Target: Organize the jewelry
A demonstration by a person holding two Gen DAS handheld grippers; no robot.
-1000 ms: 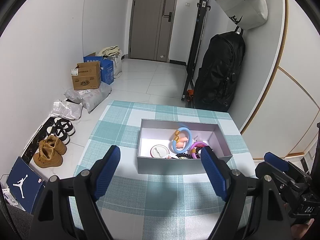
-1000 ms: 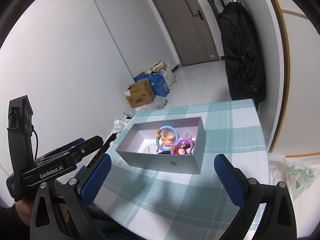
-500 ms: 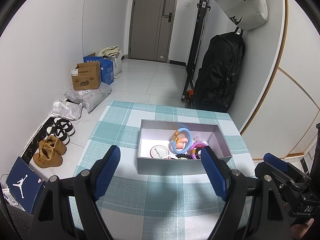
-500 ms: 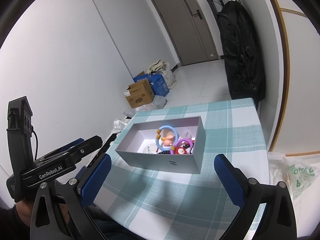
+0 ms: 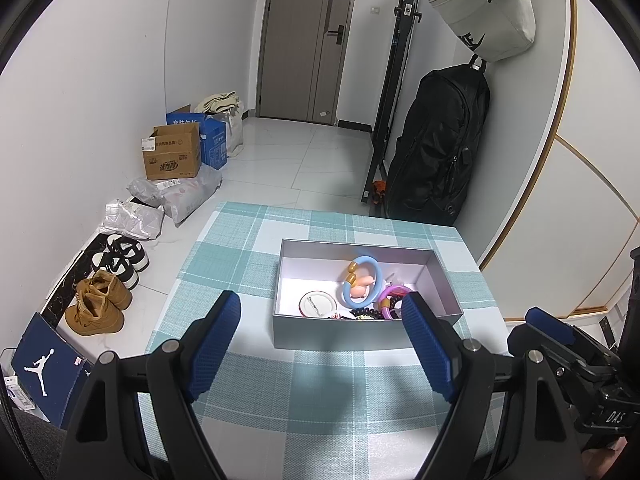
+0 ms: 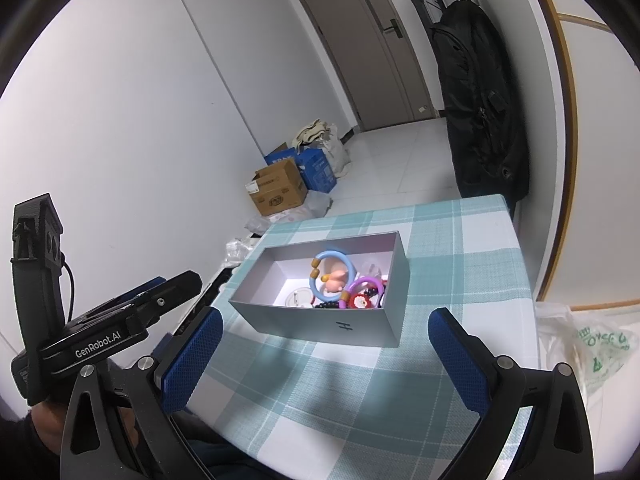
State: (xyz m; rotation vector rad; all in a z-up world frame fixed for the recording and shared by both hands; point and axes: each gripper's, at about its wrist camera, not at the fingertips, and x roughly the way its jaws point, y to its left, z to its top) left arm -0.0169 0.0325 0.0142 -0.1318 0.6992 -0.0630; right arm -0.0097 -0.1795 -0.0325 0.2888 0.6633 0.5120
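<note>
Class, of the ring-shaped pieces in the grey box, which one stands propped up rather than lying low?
The light blue ring with amber beads; the purple ring beside it lies lower.

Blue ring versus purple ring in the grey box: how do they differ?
The blue ring is larger and stands propped up around a pink figure; the purple ring is smaller and sits lower, nearer the box's right end. Blue carries amber beads; purple lies beside dark beads. Both sit inside the grey box, untouched.

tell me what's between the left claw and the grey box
Nothing: in the left wrist view only bare checked tablecloth lies between the open left claw and the grey box of jewelry.
</note>
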